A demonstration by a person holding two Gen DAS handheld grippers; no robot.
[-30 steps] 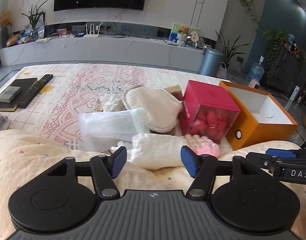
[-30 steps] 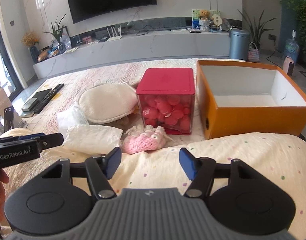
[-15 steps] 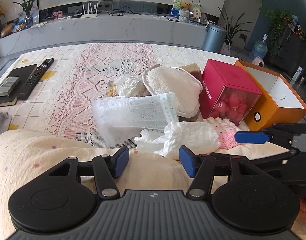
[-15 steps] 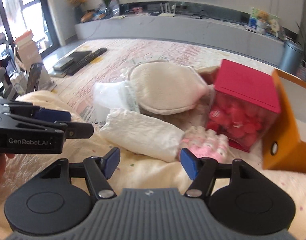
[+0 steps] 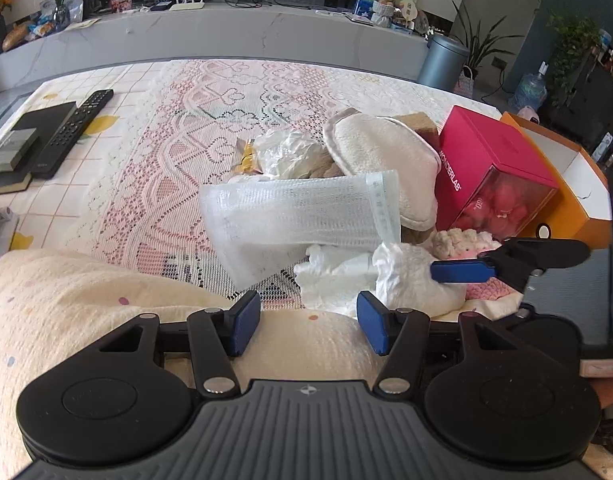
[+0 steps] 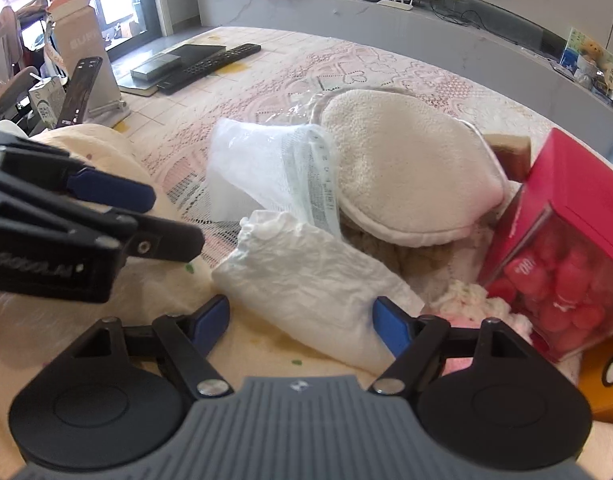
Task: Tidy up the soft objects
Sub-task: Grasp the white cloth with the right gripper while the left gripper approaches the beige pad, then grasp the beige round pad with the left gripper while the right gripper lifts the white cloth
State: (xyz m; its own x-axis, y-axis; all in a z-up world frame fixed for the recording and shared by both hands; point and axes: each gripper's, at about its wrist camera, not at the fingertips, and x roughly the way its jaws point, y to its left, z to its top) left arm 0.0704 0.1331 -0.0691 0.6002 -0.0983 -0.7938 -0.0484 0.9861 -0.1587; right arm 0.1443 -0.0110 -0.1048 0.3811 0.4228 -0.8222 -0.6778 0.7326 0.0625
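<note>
The right gripper (image 6: pixel 300 326) has just been opening; its jaws stand wide, the near end of the white bundle (image 6: pixel 306 280) between them, though whether the pads touch it is hard to tell. The left gripper (image 5: pixel 308 330), jaws apart and just closing a little, holds nothing over the cream blanket (image 5: pixel 86 300). Beyond the bundle lie a mesh bag (image 5: pixel 302 216) and a pink knit (image 6: pixel 466 300), then a cream pad (image 6: pixel 406 176), a red box (image 5: pixel 490 168) and an orange box (image 5: pixel 566 168).
</note>
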